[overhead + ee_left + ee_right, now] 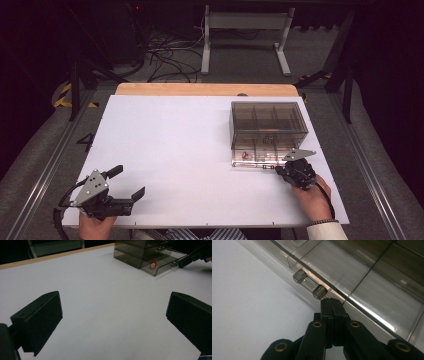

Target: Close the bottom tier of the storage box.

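Observation:
A smoky clear drawer cabinet (267, 125) stands on the white table (175, 150) at the right. Its bottom drawer (255, 159) is pulled out toward me, with a small red piece (244, 154) in its left compartment. My right gripper (278, 170) is shut with nothing between its jaws. In the right gripper view its tips (331, 302) rest at the drawer front (362, 277), just beside the clear handle (310, 284). My left gripper (131, 181) stands open over bare table at the front left. The left gripper view shows its jaws wide apart (113, 317), and farther off the cabinet (140, 251), the red piece (153, 265) and the right gripper (181, 263).
A wooden strip (207, 89) runs along the table's far edge. Beyond it the floor holds a white frame (245, 35) and loose cables (165, 60). Wide bare table lies between the two grippers.

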`<state>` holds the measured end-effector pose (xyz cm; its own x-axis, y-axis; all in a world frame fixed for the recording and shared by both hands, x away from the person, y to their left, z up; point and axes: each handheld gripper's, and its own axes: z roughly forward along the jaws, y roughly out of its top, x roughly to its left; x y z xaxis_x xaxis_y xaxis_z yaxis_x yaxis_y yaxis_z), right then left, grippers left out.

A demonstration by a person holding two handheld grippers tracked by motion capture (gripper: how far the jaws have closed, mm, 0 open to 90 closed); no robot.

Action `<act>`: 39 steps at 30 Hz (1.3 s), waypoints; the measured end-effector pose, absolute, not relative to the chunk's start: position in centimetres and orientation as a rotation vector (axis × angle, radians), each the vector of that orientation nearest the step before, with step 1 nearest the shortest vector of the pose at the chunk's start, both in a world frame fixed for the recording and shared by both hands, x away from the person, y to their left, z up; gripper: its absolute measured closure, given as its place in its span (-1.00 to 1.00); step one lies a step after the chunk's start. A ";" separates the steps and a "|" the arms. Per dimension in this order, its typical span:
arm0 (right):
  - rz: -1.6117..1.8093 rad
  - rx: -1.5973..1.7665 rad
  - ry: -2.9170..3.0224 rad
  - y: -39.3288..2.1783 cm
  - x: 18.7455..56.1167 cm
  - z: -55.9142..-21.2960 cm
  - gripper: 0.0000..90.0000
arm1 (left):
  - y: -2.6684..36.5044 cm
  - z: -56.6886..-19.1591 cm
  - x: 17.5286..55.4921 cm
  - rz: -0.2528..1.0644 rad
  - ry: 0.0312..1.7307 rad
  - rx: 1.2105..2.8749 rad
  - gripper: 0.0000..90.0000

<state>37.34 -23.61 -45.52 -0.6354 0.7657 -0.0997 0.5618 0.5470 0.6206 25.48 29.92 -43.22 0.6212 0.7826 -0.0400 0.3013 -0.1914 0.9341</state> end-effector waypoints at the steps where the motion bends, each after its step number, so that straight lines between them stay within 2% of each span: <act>1: 0.786 1.090 2.421 -23.6 37.5 -45.5 1.00 | 29.9 -43.2 25.5 0.559 0.883 1.765 -0.97; 39: 0.816 1.162 2.251 -22.9 40.8 -46.3 1.00 | 29.7 -43.4 25.6 0.561 0.894 1.760 -0.97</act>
<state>40.84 -22.94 -46.26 -0.5272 0.8385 -0.1378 0.5556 0.4629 0.6907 25.60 29.69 -43.40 0.6130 0.7889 -0.0432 0.3045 -0.1855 0.9343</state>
